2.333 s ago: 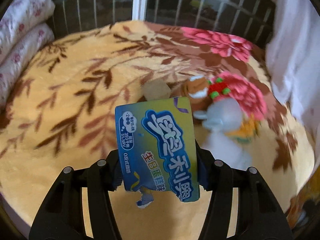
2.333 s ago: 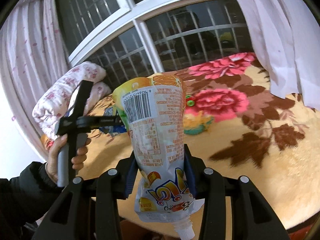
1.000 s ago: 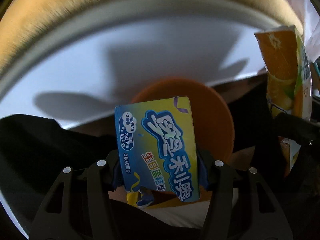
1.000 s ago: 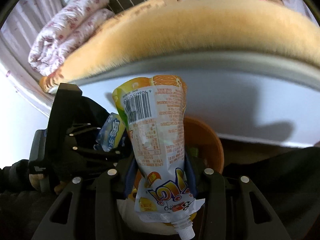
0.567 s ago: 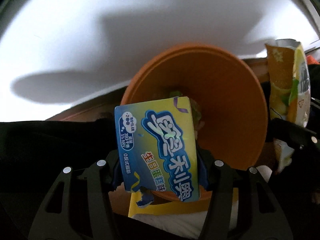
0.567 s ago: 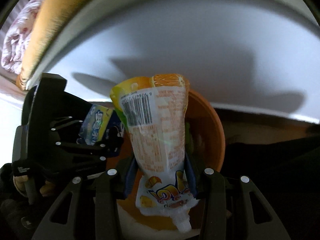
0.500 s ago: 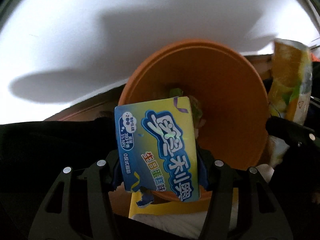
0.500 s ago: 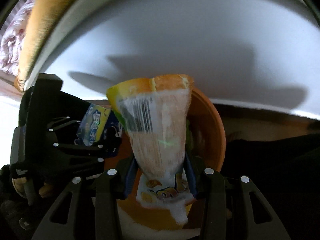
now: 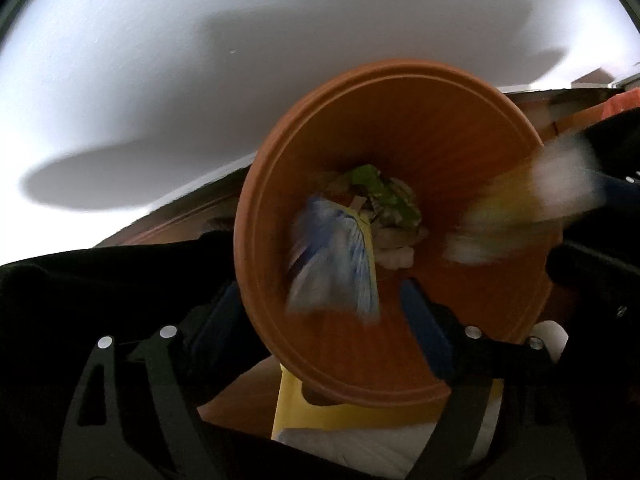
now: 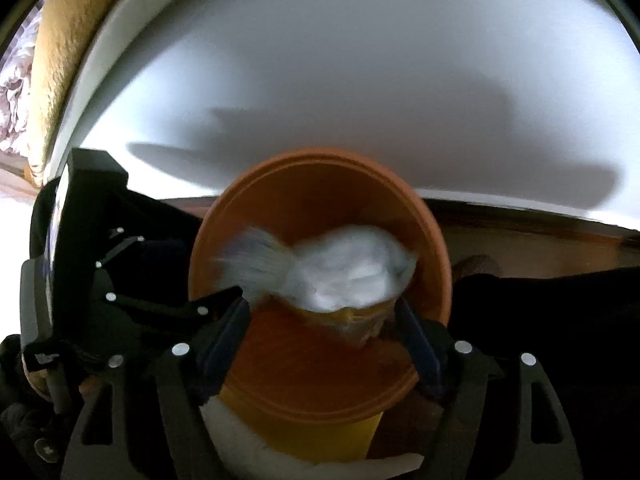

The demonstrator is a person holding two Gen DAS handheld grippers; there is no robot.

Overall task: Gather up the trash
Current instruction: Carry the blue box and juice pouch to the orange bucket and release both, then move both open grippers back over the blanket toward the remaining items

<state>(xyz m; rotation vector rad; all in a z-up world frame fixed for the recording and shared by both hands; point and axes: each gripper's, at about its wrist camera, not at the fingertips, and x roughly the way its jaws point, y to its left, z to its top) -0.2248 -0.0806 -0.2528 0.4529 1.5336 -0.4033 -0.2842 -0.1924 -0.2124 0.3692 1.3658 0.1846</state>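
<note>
As both grippers hung over the orange bin (image 9: 400,184), the left gripper (image 9: 320,312) and right gripper (image 10: 324,332) had jaws just spread apart, gripping nothing; blue wrapper (image 9: 336,264) and drink pouch (image 10: 348,276) blurred, dropping inside; this pair looked nearly binned; further trash unseen.

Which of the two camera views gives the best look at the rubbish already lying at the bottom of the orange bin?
The left wrist view: it looks into the orange bin and shows green and pale scraps at the bottom. In the right wrist view, the blurred falling pouch hides the bin's bottom.
</note>
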